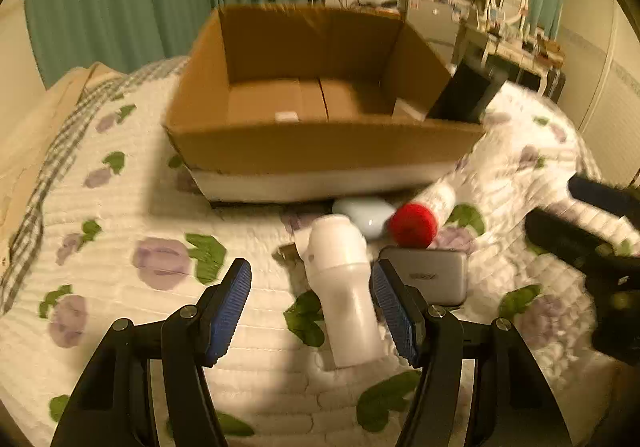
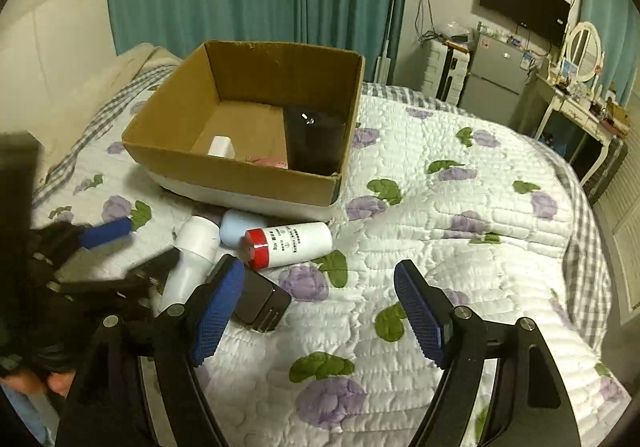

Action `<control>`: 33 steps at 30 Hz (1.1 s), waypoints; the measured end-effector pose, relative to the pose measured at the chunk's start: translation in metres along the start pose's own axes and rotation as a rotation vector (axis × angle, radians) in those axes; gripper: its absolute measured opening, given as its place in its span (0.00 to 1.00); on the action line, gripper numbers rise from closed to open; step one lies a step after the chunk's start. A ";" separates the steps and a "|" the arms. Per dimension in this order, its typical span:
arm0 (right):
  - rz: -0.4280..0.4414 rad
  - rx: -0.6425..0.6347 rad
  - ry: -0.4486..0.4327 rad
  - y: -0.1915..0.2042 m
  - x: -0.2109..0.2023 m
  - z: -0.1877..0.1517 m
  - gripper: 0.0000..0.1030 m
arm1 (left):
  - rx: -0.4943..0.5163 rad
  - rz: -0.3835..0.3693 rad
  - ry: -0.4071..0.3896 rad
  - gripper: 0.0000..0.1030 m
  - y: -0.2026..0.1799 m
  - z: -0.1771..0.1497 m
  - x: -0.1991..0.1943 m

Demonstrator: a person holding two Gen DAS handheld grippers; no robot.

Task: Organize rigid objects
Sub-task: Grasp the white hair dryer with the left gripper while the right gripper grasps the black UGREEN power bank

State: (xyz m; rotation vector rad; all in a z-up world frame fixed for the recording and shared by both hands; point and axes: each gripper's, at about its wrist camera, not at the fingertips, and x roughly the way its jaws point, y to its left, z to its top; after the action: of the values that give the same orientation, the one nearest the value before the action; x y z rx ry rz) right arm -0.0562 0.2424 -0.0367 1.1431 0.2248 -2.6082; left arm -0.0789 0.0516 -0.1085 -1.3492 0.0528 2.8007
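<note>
Open left tongs (image 1: 311,301) straddle white bottle (image 1: 344,287) beside grey case (image 1: 434,279).

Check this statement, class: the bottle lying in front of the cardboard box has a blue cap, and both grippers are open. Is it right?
Not quite. The bottle's cap is red, not blue, as the right wrist view shows. It does lie in front of the cardboard box, and the left gripper and right gripper are both open.
</note>
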 end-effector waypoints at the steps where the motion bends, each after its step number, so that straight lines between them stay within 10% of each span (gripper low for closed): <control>1: 0.006 0.004 0.005 -0.001 0.001 0.000 0.75 | 0.001 0.004 0.008 0.64 -0.001 -0.002 0.005; 8: -0.001 -0.010 0.050 0.001 0.017 -0.002 0.75 | 0.019 -0.011 0.043 0.64 -0.006 -0.005 0.031; 11: -0.005 -0.017 0.063 0.003 0.023 -0.002 0.75 | 0.019 -0.074 0.052 0.44 -0.004 -0.001 0.034; 33: 0.062 -0.121 0.125 0.045 0.058 -0.013 0.86 | 0.031 0.041 -0.036 0.44 0.038 -0.002 -0.007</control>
State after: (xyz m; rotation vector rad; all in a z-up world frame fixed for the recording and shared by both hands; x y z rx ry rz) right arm -0.0701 0.1916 -0.0890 1.2505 0.3619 -2.4371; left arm -0.0742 0.0129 -0.1038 -1.3060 0.1234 2.8443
